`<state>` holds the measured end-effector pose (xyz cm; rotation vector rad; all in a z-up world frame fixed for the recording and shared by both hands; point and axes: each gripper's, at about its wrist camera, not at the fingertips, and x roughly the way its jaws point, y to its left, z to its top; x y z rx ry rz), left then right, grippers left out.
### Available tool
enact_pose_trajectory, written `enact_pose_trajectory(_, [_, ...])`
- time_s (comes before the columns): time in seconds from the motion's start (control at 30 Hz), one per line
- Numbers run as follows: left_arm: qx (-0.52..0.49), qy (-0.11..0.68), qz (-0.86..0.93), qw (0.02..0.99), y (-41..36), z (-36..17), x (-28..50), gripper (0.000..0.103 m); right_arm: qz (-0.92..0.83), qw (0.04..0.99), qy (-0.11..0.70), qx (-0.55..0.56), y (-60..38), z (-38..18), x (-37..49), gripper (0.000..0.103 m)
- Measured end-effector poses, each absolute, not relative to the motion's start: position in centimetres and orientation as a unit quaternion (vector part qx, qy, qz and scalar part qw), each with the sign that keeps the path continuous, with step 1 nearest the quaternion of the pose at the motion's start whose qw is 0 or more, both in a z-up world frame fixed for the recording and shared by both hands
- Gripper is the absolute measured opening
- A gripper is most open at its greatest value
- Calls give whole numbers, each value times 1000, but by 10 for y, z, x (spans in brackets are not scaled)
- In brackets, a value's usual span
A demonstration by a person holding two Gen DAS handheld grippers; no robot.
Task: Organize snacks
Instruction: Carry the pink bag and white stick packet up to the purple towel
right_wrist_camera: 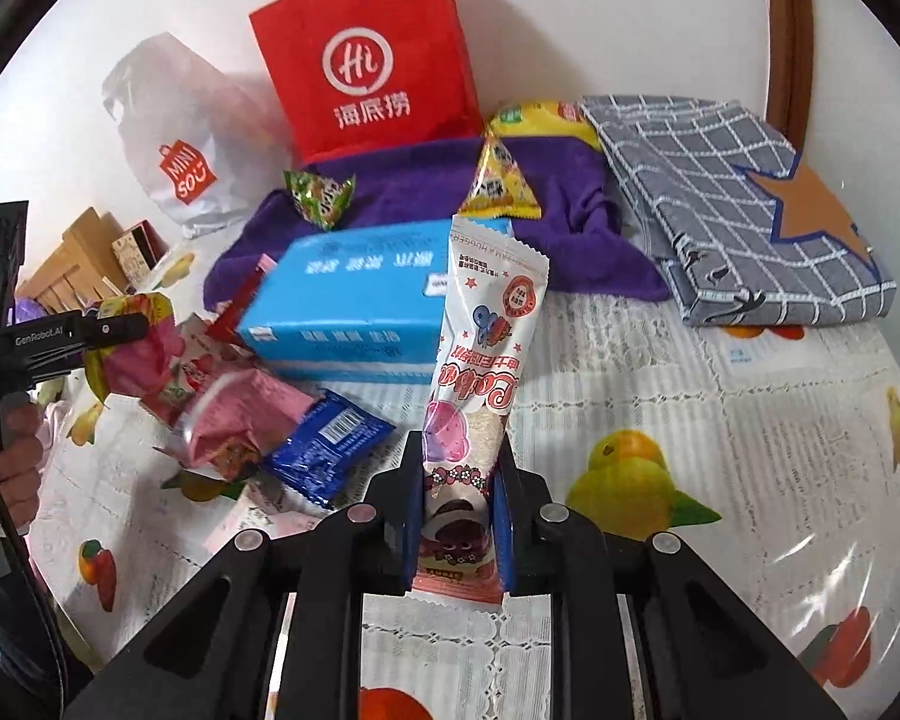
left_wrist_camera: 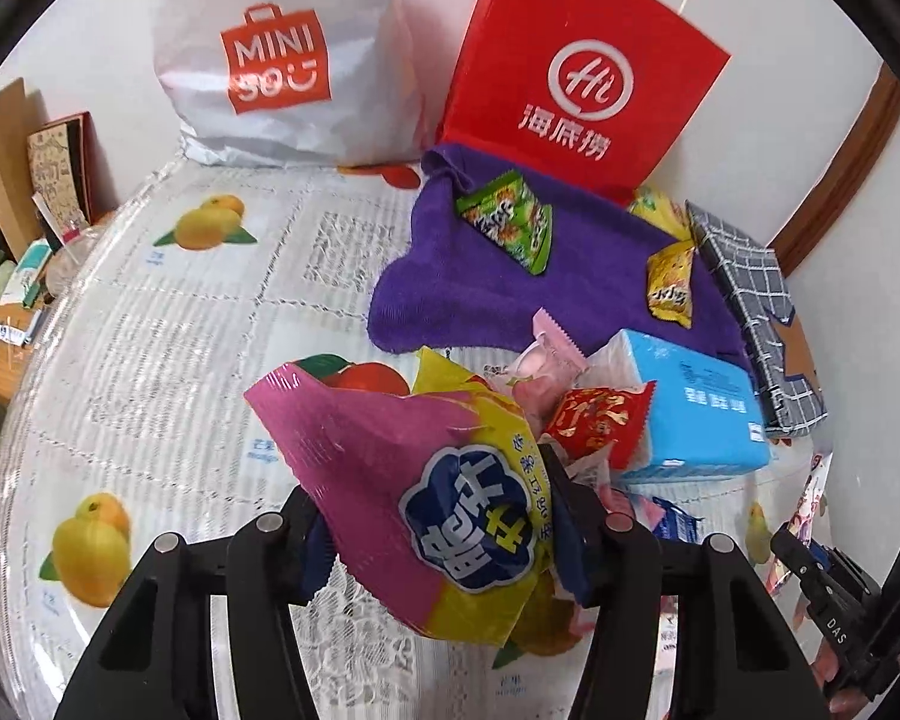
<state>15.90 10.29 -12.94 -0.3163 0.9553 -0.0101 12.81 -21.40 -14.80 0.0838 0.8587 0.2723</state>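
My left gripper (left_wrist_camera: 438, 516) is shut on a pink and yellow crisp bag (left_wrist_camera: 402, 480), which is lifted above the fruit-print tablecloth (left_wrist_camera: 210, 312). In the right wrist view that bag (right_wrist_camera: 132, 348) hangs at the left edge from the left gripper (right_wrist_camera: 114, 330). My right gripper (right_wrist_camera: 459, 468) is shut on a long white and pink snack packet (right_wrist_camera: 480, 360), held upright. A green packet (left_wrist_camera: 507, 219) and a yellow packet (left_wrist_camera: 671, 282) lie on a purple towel (left_wrist_camera: 480, 294). Pink (left_wrist_camera: 546, 369), red (left_wrist_camera: 600, 420) and dark blue (right_wrist_camera: 324, 450) packets are heaped beside a blue tissue box (left_wrist_camera: 696, 408).
A red paper bag (left_wrist_camera: 576, 78) and a white plastic shopping bag (left_wrist_camera: 282, 60) stand at the back against the wall. A folded grey checked cloth (right_wrist_camera: 738, 198) lies at the right. Wooden items and a small book (left_wrist_camera: 60, 174) sit past the table's left edge.
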Motion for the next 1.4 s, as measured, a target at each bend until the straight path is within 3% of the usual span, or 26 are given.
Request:
enact_pose_trajectory(0.63, [-138,412,-41,900,75,-87,111,55,118,916,381,47,-217,-115,102,20])
enact_pose_trajectory(1.4, [-98,405,-85,905,18,-71,133,55,100,925,366,35,-216,-89,126,20])
